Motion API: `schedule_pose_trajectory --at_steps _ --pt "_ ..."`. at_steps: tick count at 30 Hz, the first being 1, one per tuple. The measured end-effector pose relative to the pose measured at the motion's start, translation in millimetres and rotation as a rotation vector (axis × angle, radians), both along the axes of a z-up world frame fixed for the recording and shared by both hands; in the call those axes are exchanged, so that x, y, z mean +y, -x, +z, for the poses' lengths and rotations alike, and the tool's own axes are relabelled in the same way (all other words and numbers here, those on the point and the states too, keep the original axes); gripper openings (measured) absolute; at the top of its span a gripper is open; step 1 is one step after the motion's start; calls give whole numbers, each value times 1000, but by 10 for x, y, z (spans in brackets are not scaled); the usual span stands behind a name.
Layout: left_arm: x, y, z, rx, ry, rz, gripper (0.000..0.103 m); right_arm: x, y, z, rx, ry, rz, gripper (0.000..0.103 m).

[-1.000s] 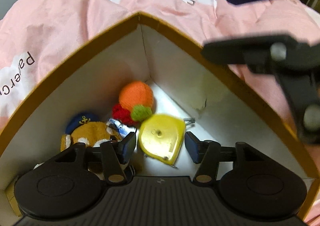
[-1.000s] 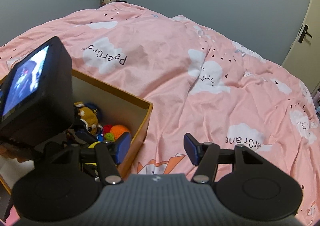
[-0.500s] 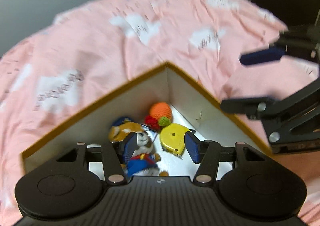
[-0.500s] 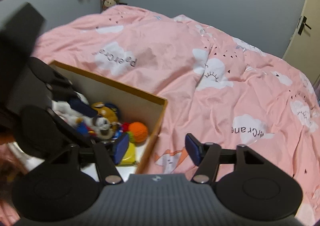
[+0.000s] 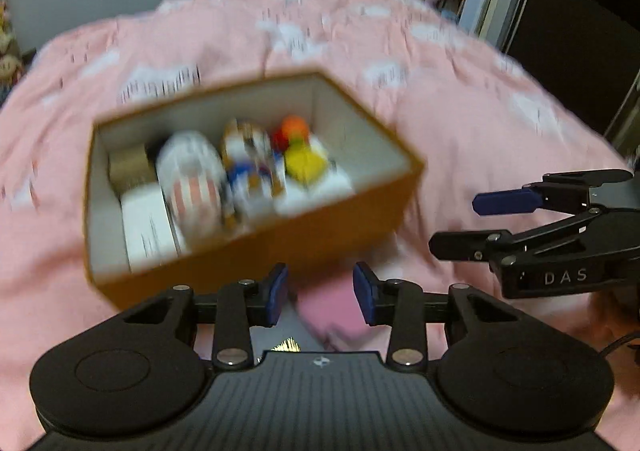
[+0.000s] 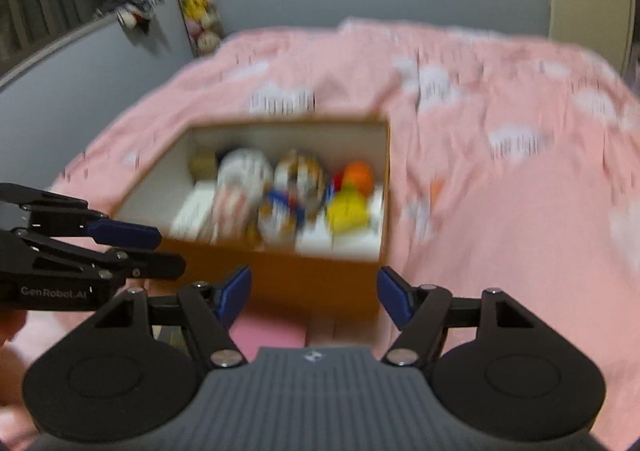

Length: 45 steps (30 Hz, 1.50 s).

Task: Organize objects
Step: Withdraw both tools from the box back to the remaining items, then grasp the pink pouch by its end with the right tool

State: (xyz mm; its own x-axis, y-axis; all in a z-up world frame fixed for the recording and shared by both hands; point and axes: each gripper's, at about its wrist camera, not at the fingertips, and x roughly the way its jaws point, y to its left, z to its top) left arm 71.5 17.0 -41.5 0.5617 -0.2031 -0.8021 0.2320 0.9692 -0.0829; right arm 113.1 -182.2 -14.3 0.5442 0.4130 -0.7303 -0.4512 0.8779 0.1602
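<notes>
An orange-brown box (image 5: pixel 328 239) with white inner walls sits on the pink bed; it also shows in the right wrist view (image 6: pixel 320 279). It holds a yellow tape measure (image 5: pixel 304 165), an orange knitted ball (image 5: pixel 294 127), a plush toy (image 5: pixel 248 167), a striped round thing (image 5: pixel 192 179) and a white packet (image 5: pixel 146 223). My left gripper (image 5: pixel 320 295) is open and empty, in front of the box. My right gripper (image 6: pixel 314 297) is open and empty, also in front of it. Both views are blurred.
A pink flat object (image 5: pixel 332 311) lies on the bed just before the box, also seen in the right wrist view (image 6: pixel 268 331). Pink cloud-print bedding (image 6: pixel 500 191) surrounds the box. Grey walls, a door and hanging plush toys (image 6: pixel 196 7) stand behind.
Both grippers have pulled back and up out of the box, so the whole box is now in view. The left gripper no longer hovers over the toys.
</notes>
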Motion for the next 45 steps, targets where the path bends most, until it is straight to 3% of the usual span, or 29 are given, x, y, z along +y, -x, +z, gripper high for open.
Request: schedule_pose_trajectory --at_steps 5,7,11,16,21,23,25,31,39,41,42,45 --pt "-75 300 -325 119 -48 -38 40 49 224 -545 255 63 -34 70" --pt "-63 334 -402 177 -55 -28 40 88 315 -692 311 98 -40 72" --pt "-45 407 -476 213 -54 -24 40 120 410 -862 416 106 -29 83" --pt "-82 471 -591 245 -65 -29 40 198 468 -999 478 132 9 88" --pt "-80 466 -658 267 -69 -25 40 353 499 -1117 481 198 59 87" --pt "-70 465 -658 266 -67 -22 40 381 498 -1148 471 215 66 81" --pt "-53 467 -645 259 -60 -16 40 385 511 -1134 456 221 63 68" --pt "-25 465 -547 211 -40 -17 40 334 579 -912 353 198 46 60" --pt "60 436 -398 140 45 -20 40 189 525 -401 151 66 -18 56" --pt "45 432 -388 130 53 -30 40 180 431 -371 148 20 -35 37" --pt "37 427 -384 124 52 -34 40 160 390 -359 159 -11 -42 33" --pt "38 394 -371 98 65 -38 40 199 262 -346 161 -53 -55 33"
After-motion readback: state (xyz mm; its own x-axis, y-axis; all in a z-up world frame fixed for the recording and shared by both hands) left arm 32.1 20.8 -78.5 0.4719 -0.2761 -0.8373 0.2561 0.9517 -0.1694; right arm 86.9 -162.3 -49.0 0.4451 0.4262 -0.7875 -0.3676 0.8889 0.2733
